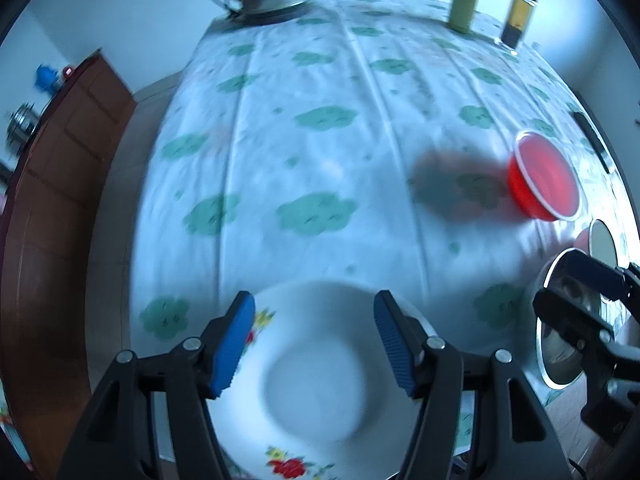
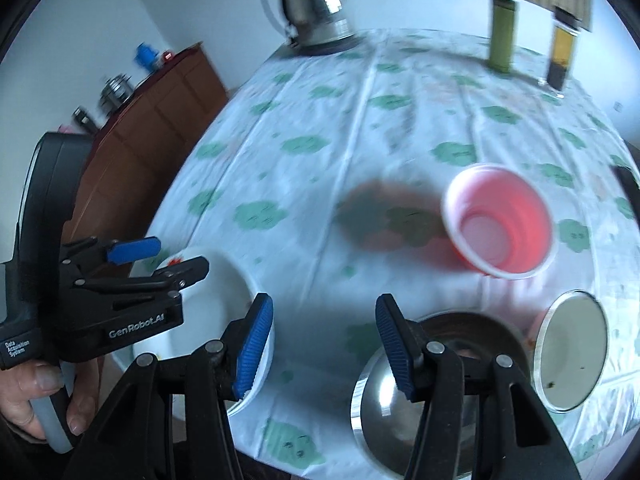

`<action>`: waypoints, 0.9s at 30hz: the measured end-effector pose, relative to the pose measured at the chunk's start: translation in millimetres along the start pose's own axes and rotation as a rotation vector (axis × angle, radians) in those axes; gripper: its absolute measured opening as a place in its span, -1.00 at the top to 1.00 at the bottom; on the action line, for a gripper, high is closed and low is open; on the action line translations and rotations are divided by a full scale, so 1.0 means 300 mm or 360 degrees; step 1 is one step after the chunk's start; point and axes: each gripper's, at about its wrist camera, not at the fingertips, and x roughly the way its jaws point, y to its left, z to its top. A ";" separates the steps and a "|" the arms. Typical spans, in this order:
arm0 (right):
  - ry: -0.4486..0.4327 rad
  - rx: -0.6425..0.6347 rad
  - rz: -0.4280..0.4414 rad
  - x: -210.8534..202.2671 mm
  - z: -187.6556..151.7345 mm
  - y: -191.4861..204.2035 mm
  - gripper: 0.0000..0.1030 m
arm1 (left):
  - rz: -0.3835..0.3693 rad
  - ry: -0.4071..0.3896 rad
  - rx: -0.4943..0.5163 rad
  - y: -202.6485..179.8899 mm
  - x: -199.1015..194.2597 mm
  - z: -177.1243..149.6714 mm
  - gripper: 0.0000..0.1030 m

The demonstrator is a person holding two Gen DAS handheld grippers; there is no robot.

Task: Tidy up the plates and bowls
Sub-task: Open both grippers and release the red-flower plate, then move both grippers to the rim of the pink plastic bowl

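White floral-rimmed plate (image 1: 316,384) sits upright at the table's near edge; steel bowl (image 2: 404,400) stands to its right, red bowl (image 2: 500,220) farther back, small grey-centred dish (image 2: 572,356) rightmost.

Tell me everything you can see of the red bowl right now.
The red bowl is translucent red plastic by its look, with a pale rim and stepped walls narrowing to a flat base. It is empty and sits upright on the flowered tablecloth, apart from the steel bowl. Nothing touches it. It is blurred.
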 end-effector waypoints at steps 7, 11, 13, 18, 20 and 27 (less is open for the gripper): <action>-0.0021 0.0148 -0.0085 -0.022 0.013 -0.136 -0.09 | -0.0058 -0.0032 0.0161 -0.135 0.001 0.106 -0.22; -0.0027 0.0222 -0.0118 -0.031 0.008 -0.199 -0.09 | -0.0081 -0.0042 0.0251 -0.210 0.006 0.145 -0.22; -0.0029 0.0253 -0.0138 -0.037 0.005 -0.228 -0.09 | -0.0101 -0.0038 0.0291 -0.246 0.012 0.162 -0.22; -0.0033 0.0324 -0.0192 -0.046 0.006 -0.303 -0.09 | -0.0111 -0.0038 0.0392 -0.324 0.024 0.192 -0.22; -0.0036 0.0345 -0.0207 -0.049 0.009 -0.326 -0.09 | -0.0116 -0.0044 0.0427 -0.351 0.025 0.204 -0.22; -0.0026 0.0416 -0.0274 -0.053 0.038 -0.429 -0.09 | -0.0137 -0.0060 0.0492 -0.425 0.033 0.257 -0.22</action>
